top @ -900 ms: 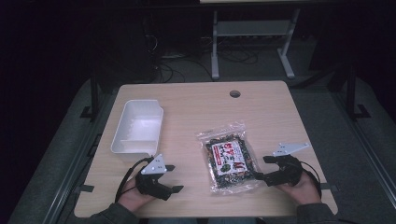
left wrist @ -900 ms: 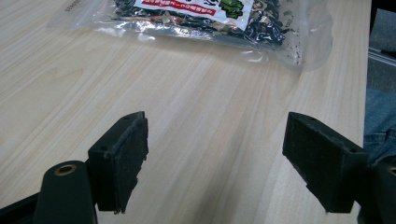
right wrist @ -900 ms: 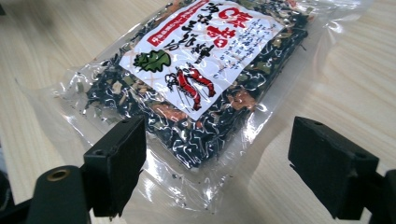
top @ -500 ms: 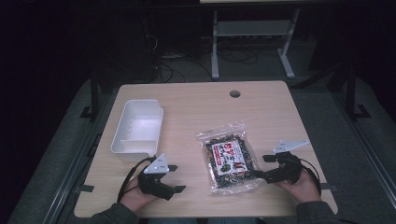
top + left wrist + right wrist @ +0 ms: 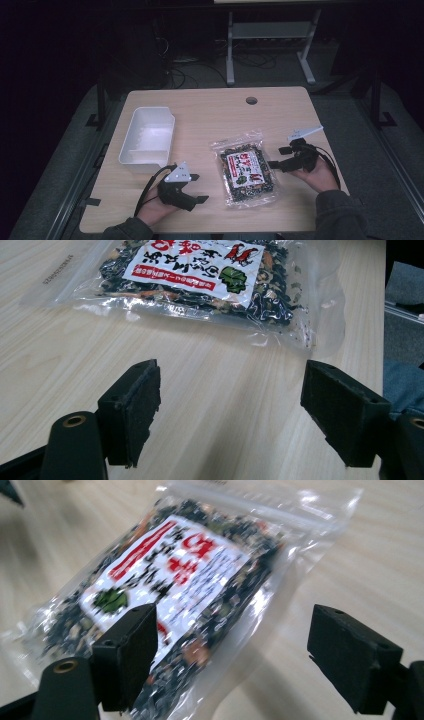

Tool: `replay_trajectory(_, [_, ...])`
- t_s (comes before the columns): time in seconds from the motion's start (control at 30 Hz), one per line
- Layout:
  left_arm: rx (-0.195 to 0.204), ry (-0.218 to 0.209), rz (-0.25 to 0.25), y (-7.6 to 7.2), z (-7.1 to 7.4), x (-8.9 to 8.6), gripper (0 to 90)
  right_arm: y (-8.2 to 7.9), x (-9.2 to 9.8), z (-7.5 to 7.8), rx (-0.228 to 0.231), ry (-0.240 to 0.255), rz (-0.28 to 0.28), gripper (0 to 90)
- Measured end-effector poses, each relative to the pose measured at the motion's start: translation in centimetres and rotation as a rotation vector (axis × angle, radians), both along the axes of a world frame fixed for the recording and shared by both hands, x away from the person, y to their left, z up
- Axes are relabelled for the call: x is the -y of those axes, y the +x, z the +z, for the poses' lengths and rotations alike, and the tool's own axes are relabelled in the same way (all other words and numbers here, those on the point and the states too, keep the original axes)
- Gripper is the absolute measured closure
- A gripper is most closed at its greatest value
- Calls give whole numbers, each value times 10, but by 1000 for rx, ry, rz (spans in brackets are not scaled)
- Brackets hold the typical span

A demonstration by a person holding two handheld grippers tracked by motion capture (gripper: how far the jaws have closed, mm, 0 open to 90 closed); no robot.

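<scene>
The left gripper (image 5: 199,188) sits low over the table (image 5: 210,112) near its front edge, held in the person's left hand (image 5: 157,210), its two black jaws spread wide with bare wood between them. The right gripper (image 5: 279,157), held in the right hand (image 5: 317,175) toward the table's right edge, also has its jaws wide apart and grips nothing; they point at the bag from just beside it.

Between the two grippers lies a clear plastic bag (image 5: 243,169) of dried food, flat on the table and a little askew. It is packed with dark flakes mixed with orange and pale bits, and carries a white label with red lettering and a green leaf mark. Its sealed edges are crinkled and catch the light. In the right gripper view the bag (image 5: 175,595) is blurred.

Nearer the left edge stands a white rectangular bin (image 5: 131,150), well apart from the bag. A round hole (image 5: 251,100) sits near the back edge
</scene>
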State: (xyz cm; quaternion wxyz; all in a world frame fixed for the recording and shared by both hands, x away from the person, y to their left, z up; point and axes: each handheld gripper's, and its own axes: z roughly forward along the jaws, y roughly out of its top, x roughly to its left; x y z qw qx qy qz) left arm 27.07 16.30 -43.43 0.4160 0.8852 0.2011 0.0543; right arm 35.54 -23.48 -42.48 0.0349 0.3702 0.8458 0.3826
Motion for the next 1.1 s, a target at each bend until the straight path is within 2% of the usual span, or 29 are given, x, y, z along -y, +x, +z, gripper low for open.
replay_trajectory(0.23, [-8, -8, -9, 8, 4, 17, 272, 36, -3, 12, -26, -12, 11, 202])
replay_trajectory(0.37, [-16, -12, -21, 12, 3, 28, 304, 59, -11, 18, -44, -39, 27, 206])
replay_trajectory(0.53, [-28, -1, -27, 15, 0, 35, 307, 87, -19, 18, -70, -36, 30, 210])
replay_trajectory(0.57, [-28, -1, -27, 15, 0, 35, 309, 87, -19, 18, -70, -36, 30, 210])
replay_trajectory(0.6, [-31, -3, -28, 17, 0, 36, 316, 97, -21, 15, -80, -36, 26, 228])
replay_trajectory(0.67, [-34, -7, -31, 18, 1, 38, 335, 104, -21, 10, -80, -6, 20, 257])
replay_trajectory(0.77, [-41, -5, -45, 19, -1, 44, 425, 115, -23, 1, -128, -46, -7, 258])
replay_trajectory(0.93, [-57, 15, -84, 20, -7, 57, 516, 125, -27, -14, -155, -50, -18, 306])
replay_trajectory(1.1, [-66, 58, -100, 21, -13, 64, 549, 131, -29, -23, -165, -28, -21, 376])
